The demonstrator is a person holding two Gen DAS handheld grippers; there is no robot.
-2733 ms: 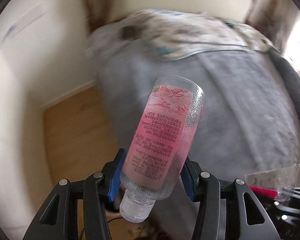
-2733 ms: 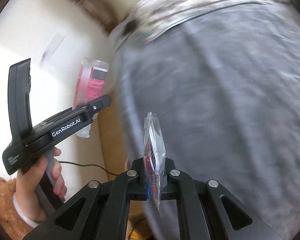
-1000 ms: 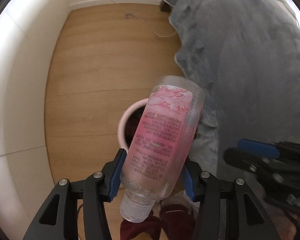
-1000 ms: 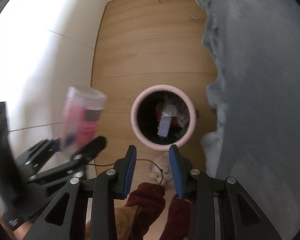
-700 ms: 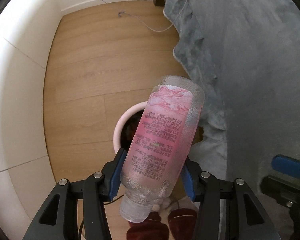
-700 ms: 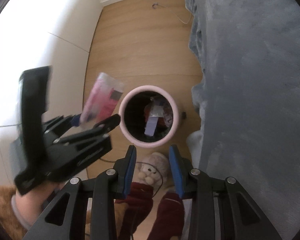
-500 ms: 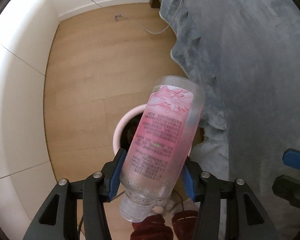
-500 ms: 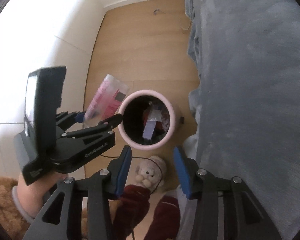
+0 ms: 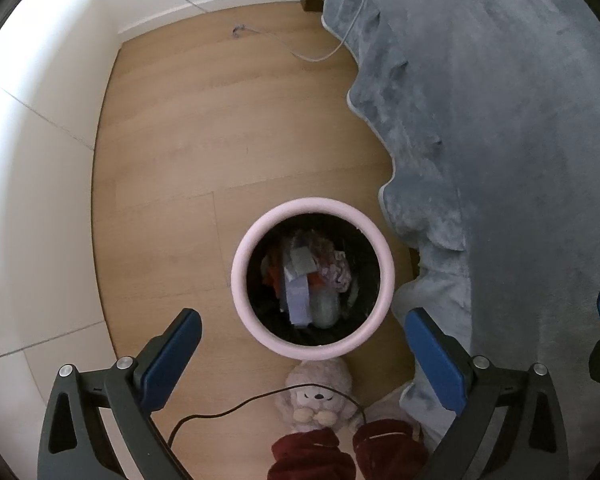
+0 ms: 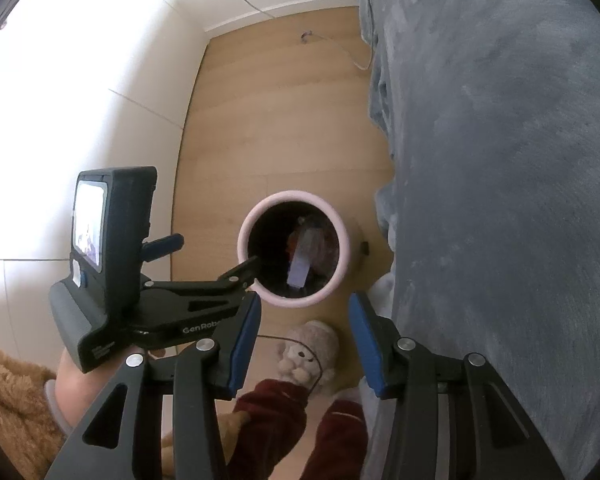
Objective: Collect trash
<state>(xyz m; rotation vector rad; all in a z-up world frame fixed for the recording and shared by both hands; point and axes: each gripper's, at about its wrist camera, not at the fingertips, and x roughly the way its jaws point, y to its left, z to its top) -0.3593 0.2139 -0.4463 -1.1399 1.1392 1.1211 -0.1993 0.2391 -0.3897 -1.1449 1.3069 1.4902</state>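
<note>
Your left gripper (image 9: 300, 340) hangs over the pink-rimmed bin (image 9: 239, 256), jaws wide apart w/ nothing between them. Your right gripper (image 10: 305, 330) is also above the floor (image 9: 172, 168) near the bin (image 10: 342, 264), jaws apart and not holding anything.

The bottle (image 9: 325, 309) lies inside the bin, low in the pile next to a pale purple strip (image 9: 298, 294); a crumpled pink-white wrapper (image 9: 340, 270) and some red bits sit beside it. From the right wrist cam the bin's contents are dark, so only the purple strip (image 10: 300, 258) reads clearly — probably the bottle is below it.

A plush toy (image 9: 318, 390) sits on the floor just beside the bin, w/ a thin black cable (image 9: 228, 412) crossing over it. The grey blanket (image 9: 500, 140) hangs down from the bed close to the bin's right side.
</note>
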